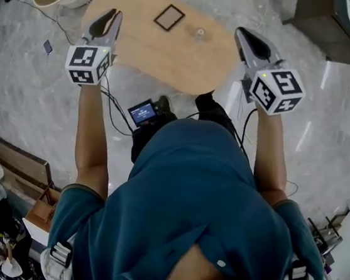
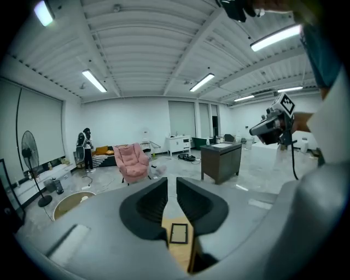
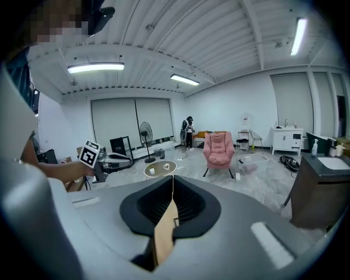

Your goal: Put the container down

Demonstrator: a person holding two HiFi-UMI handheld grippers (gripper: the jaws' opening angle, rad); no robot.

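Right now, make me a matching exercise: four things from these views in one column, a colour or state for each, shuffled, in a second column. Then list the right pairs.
Things:
1. table
2. armchair
3. right gripper
4. square frame lying on the table

Colour or state:
A. black
B. shut, holding nothing
C. light wood
D. pink

Pairs: 1-C, 2-D, 3-B, 4-A

The tabletop point(image 1: 145, 51) is open except a square frame point(image 1: 169, 18) and perhaps a small container point(image 1: 200, 33).
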